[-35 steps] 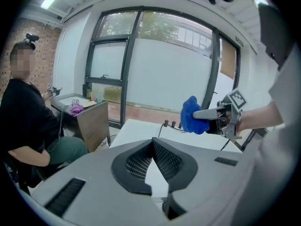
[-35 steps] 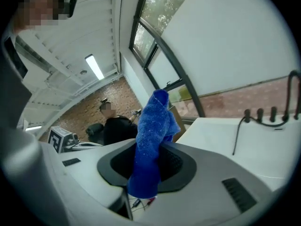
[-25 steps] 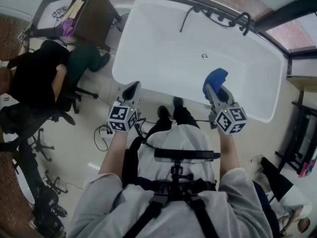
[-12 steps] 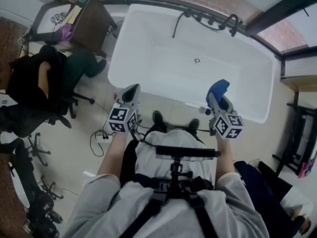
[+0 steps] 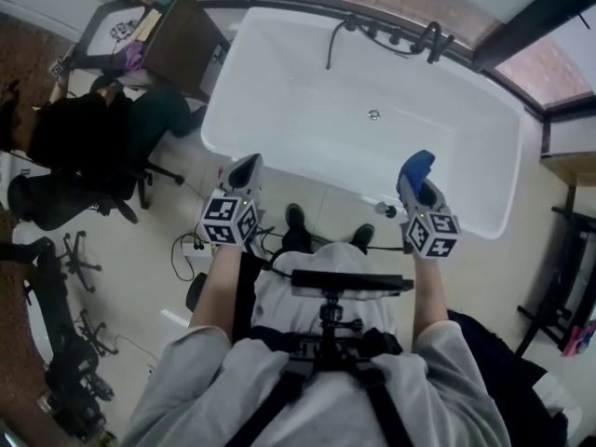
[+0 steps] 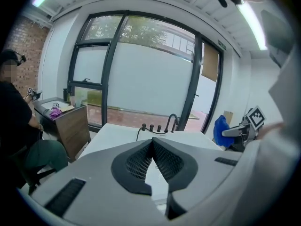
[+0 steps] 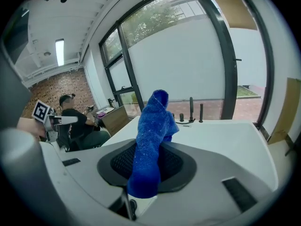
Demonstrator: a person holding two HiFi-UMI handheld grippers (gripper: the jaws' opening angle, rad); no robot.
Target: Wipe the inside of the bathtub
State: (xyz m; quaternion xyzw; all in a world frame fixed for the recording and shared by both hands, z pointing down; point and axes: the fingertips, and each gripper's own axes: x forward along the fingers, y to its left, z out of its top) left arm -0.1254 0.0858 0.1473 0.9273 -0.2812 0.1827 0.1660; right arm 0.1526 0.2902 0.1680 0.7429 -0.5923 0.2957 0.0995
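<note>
A white bathtub (image 5: pixel 279 147) lies ahead of me, with a drain (image 5: pixel 373 115) in its floor and a dark faucet with taps (image 5: pixel 391 35) on the far rim. My right gripper (image 5: pixel 416 177) is shut on a blue cloth (image 5: pixel 414 166) and hovers over the tub's near rim at the right. The blue cloth (image 7: pixel 150 140) stands up between the jaws in the right gripper view. Just outside the tub's near left corner is my left gripper (image 5: pixel 244 170), shut and holding nothing; its tips (image 6: pixel 152 142) meet in the left gripper view.
A person in black sits on an office chair (image 5: pixel 84 147) left of the tub, beside a dark wooden desk (image 5: pixel 177 40). Cables (image 5: pixel 191 250) lie on the floor near my feet. Windows (image 6: pixel 141 74) run behind the tub. A dark stand (image 5: pixel 559 277) is at the right.
The view has shifted slightly, so the tub sits a little further left and higher. Both grippers stay about where they were, the right still holding the cloth.
</note>
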